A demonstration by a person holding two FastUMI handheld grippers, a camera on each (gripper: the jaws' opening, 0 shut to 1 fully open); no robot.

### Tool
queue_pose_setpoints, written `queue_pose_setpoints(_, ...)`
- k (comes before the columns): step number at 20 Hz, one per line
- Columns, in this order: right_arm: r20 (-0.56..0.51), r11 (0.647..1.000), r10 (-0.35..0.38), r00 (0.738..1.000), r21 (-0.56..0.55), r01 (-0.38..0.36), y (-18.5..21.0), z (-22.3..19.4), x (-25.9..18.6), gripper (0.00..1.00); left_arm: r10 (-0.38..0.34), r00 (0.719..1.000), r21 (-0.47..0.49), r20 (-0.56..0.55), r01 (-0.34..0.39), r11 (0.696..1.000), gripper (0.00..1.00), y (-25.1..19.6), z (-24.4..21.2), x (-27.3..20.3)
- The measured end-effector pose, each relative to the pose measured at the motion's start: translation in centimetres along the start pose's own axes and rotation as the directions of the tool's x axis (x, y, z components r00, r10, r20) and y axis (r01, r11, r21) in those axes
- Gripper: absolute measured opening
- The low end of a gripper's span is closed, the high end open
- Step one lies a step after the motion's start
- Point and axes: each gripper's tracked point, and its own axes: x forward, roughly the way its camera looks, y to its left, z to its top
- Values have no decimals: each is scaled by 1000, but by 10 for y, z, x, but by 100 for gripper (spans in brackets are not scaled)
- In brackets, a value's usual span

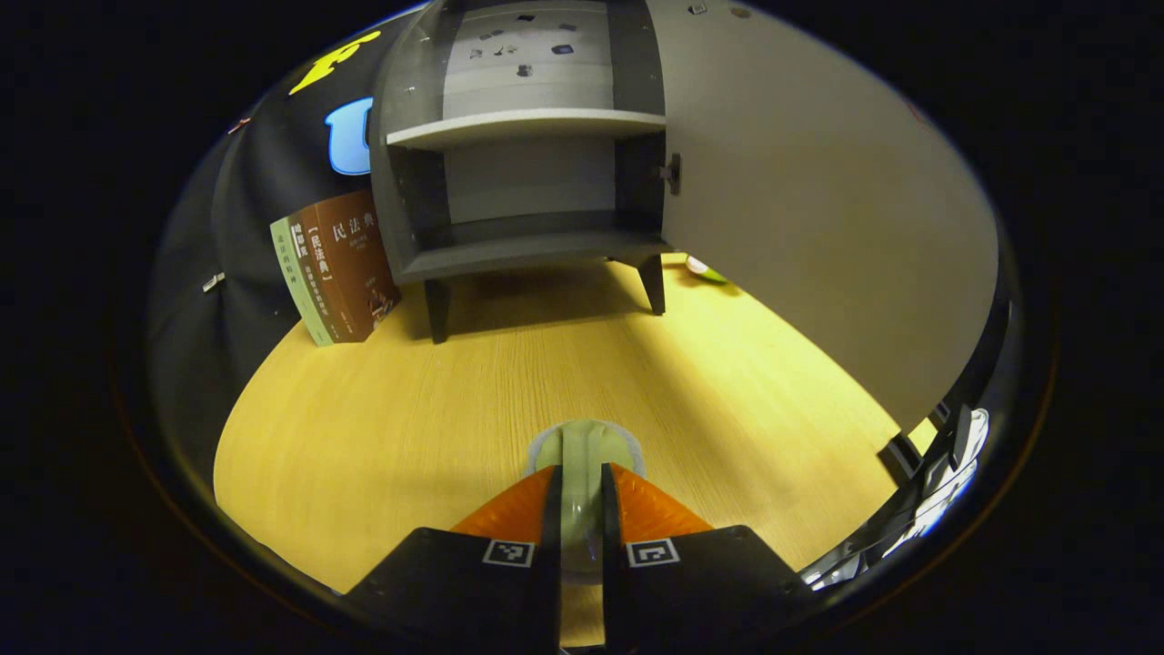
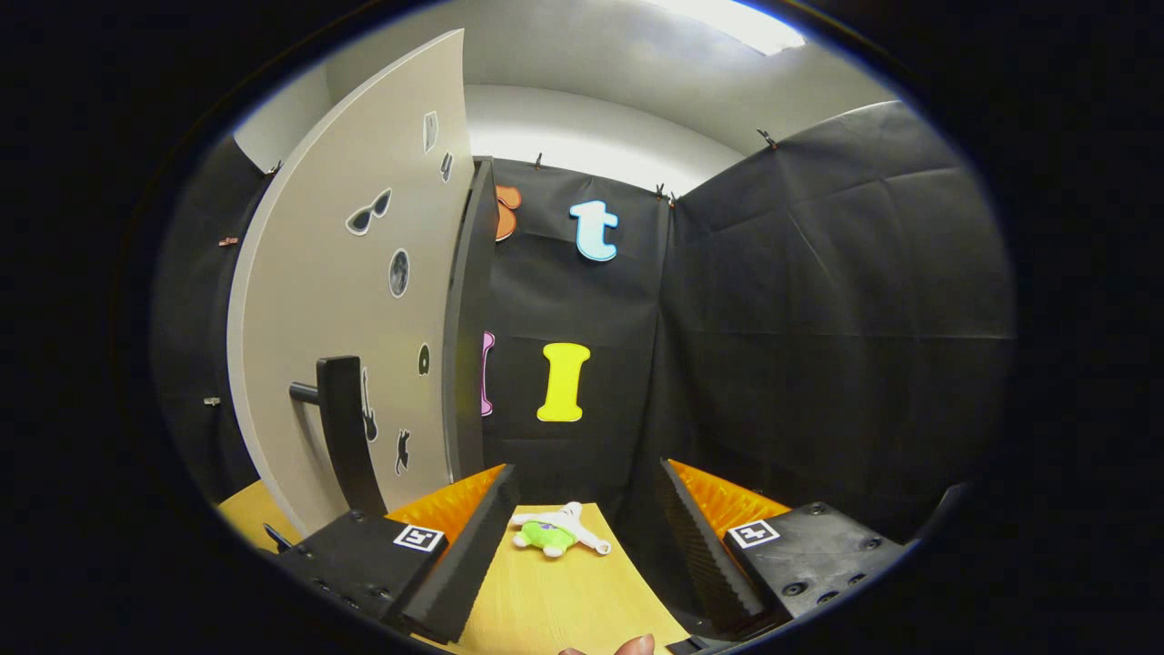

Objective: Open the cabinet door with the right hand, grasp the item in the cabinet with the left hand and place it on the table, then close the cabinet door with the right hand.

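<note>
Yellow wood-grain worktop [image 1: 382, 409] runs under everything in my left gripper view, with black booth cloth behind it. At the far left 2 books [image 1: 336, 268] lean against the cloth beside the cabinet [image 1: 527, 246]. That cabinet stands on short legs with its door [image 1: 818, 227] swung wide to the right, so step 1 of 3 is done. Both shelves I can see inside are bare, which suits step 2 being well under way. Low in the middle, my left claw [image 1: 582, 509] is clamped on the item [image 1: 582, 446], a pale green rounded thing with a light rim, both fingers pressing its sides. It sits out over the open worktop, well clear of the cabinet. Whether it already rests on the wood or hangs just above it I cannot tell. Letting go of it is what remains of step 2, as I judge it.

In my right gripper view the outer face of the door [image 2: 364, 300], dotted with small stickers, stands at the left with its dark handle [image 2: 346, 428] sticking out. My right claw [image 2: 587, 555] has its fingers wide apart, gripping nothing, just beside that handle but not around it. Between them a small green and white plush toy [image 2: 555, 532] lies on the worktop. Step 3, swinging the door shut, is not yet done.
</note>
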Motion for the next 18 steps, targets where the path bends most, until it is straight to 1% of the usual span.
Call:
queue_pose_setpoints(5, 3, 1000, 25, 1000, -12, -25, 4, 1, 1, 98, 76, 996, 10, -49, -76, 997, 23, 6, -23, 15)
queue_pose_setpoints(6, 3, 999, 31, 1000, -17, -31, 4, 1, 1, 98, 74, 996, -2, -48, -74, 997, 27, 5, -24, 17)
queue_pose_setpoints(7, 0, 999, 37, 999, -20, -37, 5, 0, 0, 98, 68, 997, -16, -42, -68, 998, 28, 2, -22, 17)
queue_pose_setpoints(10, 2, 999, 45, 999, -22, -45, 6, 1, -1, 98, 54, 998, -11, -42, -54, 998, 76, 0, -22, 15)
queue_pose_setpoints(14, 5, 999, 44, 999, -14, -44, 7, 1, 1, 98, 41, 999, -5, -25, -41, 999, 98, 0, -15, 7)
queue_pose_setpoints(18, 11, 999, 38, 999, -11, -38, 7, 3, 1, 98, 26, 999, 3, 35, -27, 1000, 98, 5, 16, -13)
